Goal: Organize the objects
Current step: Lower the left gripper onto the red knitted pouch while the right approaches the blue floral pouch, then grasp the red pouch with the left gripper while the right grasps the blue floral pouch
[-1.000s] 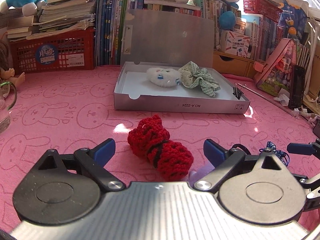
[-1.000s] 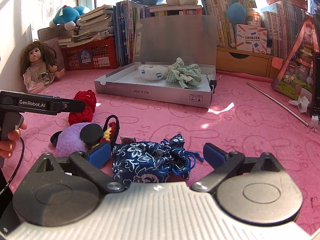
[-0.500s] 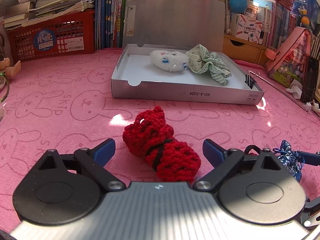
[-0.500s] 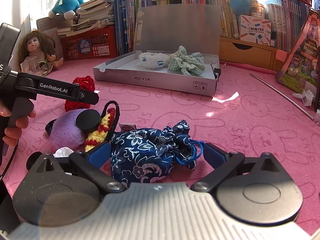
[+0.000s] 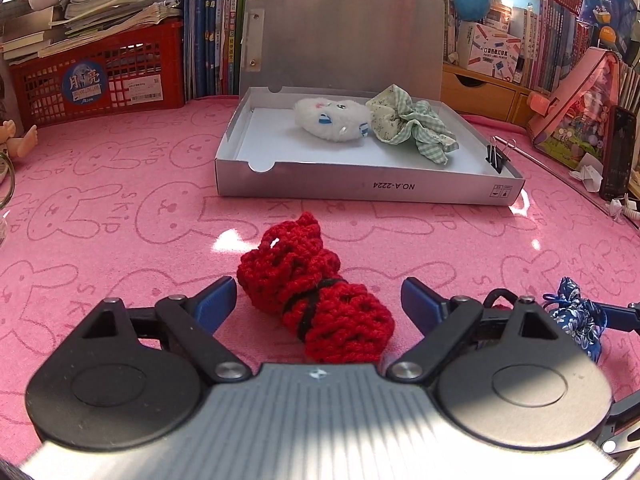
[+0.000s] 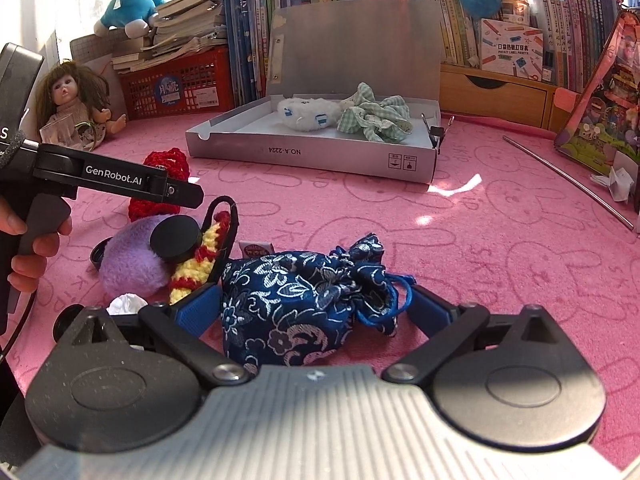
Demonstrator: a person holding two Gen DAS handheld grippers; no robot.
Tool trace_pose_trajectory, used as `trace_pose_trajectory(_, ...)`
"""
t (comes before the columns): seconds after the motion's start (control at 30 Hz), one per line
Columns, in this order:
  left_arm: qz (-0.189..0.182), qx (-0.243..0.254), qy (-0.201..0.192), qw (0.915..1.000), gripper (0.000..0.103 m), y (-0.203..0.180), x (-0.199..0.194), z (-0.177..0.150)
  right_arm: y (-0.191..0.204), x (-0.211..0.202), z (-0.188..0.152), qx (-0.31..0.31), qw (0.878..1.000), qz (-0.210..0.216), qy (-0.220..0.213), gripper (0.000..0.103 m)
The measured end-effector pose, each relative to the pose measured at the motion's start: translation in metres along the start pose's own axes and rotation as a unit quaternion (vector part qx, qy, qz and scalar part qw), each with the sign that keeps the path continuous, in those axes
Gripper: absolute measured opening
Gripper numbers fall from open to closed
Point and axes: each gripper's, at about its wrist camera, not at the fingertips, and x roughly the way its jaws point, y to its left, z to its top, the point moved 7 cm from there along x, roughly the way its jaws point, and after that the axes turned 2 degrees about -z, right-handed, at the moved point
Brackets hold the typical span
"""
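A red crocheted pouch (image 5: pixel 316 296) lies on the pink mat between the open fingers of my left gripper (image 5: pixel 318 300); it also shows in the right wrist view (image 6: pixel 164 184). A blue floral drawstring bag (image 6: pixel 304 300) lies between the open fingers of my right gripper (image 6: pixel 310 306); the left finger touches its side. The bag shows at the right in the left wrist view (image 5: pixel 576 320). An open silver box (image 5: pixel 360 188) ahead holds a white plush (image 5: pixel 330 120) and a green checked cloth (image 5: pixel 412 126).
A purple plush with black ears (image 6: pixel 136 260) and a yellow-red knit piece (image 6: pixel 200 260) lie left of the bag. A doll (image 6: pixel 76 108), a red basket (image 5: pixel 100 76), books and a pink case (image 5: pixel 580 108) line the back. A metal rod (image 6: pixel 568 176) lies at the right.
Both grippers have moved forward and lower over their objects. The red pouch and the blue bag now sit deeper between the fingers. Both stay open.
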Motion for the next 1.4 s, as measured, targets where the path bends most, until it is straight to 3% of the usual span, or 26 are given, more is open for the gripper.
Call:
trace_pose_trajectory(0.33,0.006,-0.01,0.002,0.9999,0.092,0.001,-0.006,0.008,0.004,-0.003,-0.002,-0.017,1.0,-0.022,0.0,0.102)
trace_pose_trajectory(0.5,0.028,0.001,0.007,0.9996,0.092,-0.002,-0.002,0.014,0.009,-0.003,-0.003,-0.036,0.999,-0.03,0.004,0.102)
trace_pose_trajectory(0.73,0.036,-0.005,0.014,0.9992,0.092,-0.003,0.005,0.014,0.007,-0.003,-0.004,-0.023,1.0,-0.019,0.006,0.094)
trace_pose_trajectory(0.9,0.039,-0.005,0.022,0.999,0.08,-0.002,0.01,0.012,0.007,-0.006,-0.005,-0.023,1.0,-0.011,0.003,0.087)
trace_pose_trajectory(0.97,0.041,-0.006,0.027,0.9988,0.069,-0.001,0.013,0.009,0.006,-0.006,-0.005,-0.019,1.0,-0.008,0.001,0.086)
trace_pose_trajectory(1.4,0.033,-0.001,0.007,0.9994,0.041,-0.003,-0.001,0.012,0.002,-0.022,-0.001,0.006,1.0,0.006,-0.016,0.062)
